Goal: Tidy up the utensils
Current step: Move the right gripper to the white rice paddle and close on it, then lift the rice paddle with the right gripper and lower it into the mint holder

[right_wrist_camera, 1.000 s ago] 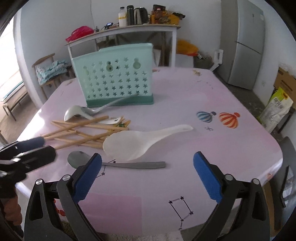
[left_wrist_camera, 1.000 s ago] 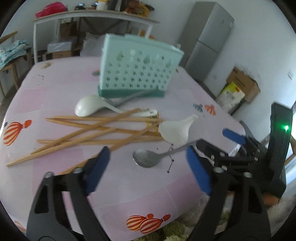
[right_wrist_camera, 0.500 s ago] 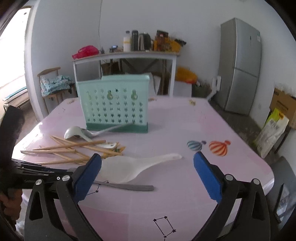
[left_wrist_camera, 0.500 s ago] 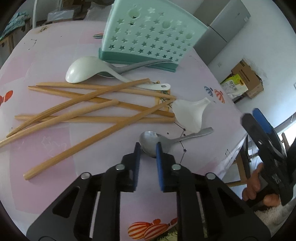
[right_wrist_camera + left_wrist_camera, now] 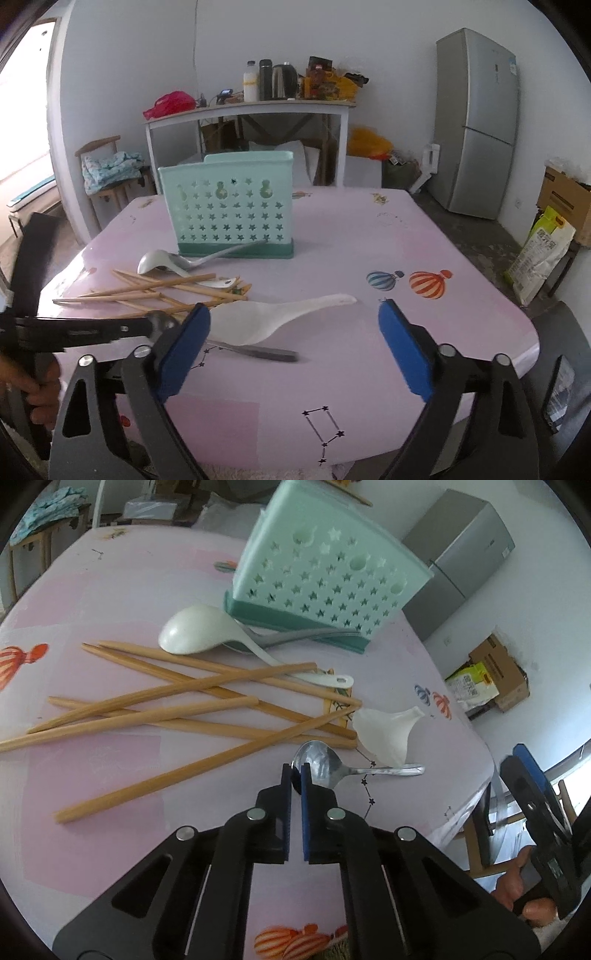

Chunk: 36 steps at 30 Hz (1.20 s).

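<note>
Left gripper [image 5: 295,775]: jaws drawn nearly together, pinching the near rim of the metal spoon [image 5: 319,762] bowl. The pads cover the contact edge, so the depth of the grip cannot be confirmed. The spoon lies on the pink table [image 5: 155,572]; the white rice paddle [image 5: 386,731] rests over its handle and hides the middle section.

Right gripper [image 5: 293,349]: jaws spread wide, holding nothing, above the table's near edge. In its view the spoon bowl is hidden behind the left blue pad [image 5: 183,354] and the left gripper's arm; only the handle [image 5: 258,350] shows.

Wooden chopsticks [image 5: 184,709] lie crossed in a loose pile left of the spoon; the count is uncertain where they overlap. A white soup ladle [image 5: 199,633] lies beyond them, covering the bowl of a grey ladle. The mint utensil holder [image 5: 321,576] stands upright behind; its interior is not visible from either view.
</note>
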### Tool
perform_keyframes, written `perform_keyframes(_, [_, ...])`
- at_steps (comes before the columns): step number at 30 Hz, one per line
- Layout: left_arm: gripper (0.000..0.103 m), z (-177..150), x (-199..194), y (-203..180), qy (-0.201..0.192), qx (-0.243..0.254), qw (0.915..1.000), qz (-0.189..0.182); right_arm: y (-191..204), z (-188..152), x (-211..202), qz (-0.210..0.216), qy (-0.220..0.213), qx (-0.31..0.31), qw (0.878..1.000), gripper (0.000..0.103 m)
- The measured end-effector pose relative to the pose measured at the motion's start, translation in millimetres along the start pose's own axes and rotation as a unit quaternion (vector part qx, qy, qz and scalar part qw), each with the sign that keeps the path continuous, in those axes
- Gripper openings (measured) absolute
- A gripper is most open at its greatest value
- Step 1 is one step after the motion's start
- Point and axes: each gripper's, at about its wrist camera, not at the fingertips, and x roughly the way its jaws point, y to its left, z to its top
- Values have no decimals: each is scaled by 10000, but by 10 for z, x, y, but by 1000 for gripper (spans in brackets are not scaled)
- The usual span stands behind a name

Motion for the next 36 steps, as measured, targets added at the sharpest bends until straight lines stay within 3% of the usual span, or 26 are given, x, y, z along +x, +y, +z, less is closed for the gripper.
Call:
perform_keyframes(6, [0, 26, -476, 121, -440, -161, 9989, 45, 85, 30, 79, 88, 70, -220, 9997, 58])
perform_keyframes(10, [0, 50, -798, 230, -690, -297, 9971, 147, 333, -20, 246, 321, 272, -873, 9953, 44])
perform_keyframes(16, [1, 111, -1185, 470, -1048, -566, 9925, 276, 698, -178, 441, 612, 636, -1857, 9786, 40])
perform_keyframes(21, [1, 163, -1383, 601, -1318, -727, 9883, 259, 903, -287, 560, 460, 752, -2435, 9659, 39])
perform_keyframes(24, [1, 213, -1485, 637, -1469, -732, 9860, 276, 975, -335, 671, 178, 814, -2691, 9595, 31])
perform_keyframes(28, [1, 295, -1644, 638, -1711, -646, 9828, 243, 1053, -392, 799, -81, 997, -2967, 9497, 9])
perform_keyframes(36, [1, 753, -1969, 489, -2448, -185, 9692, 200, 987, -207, 597, -35, 895, -2691, 9589, 5])
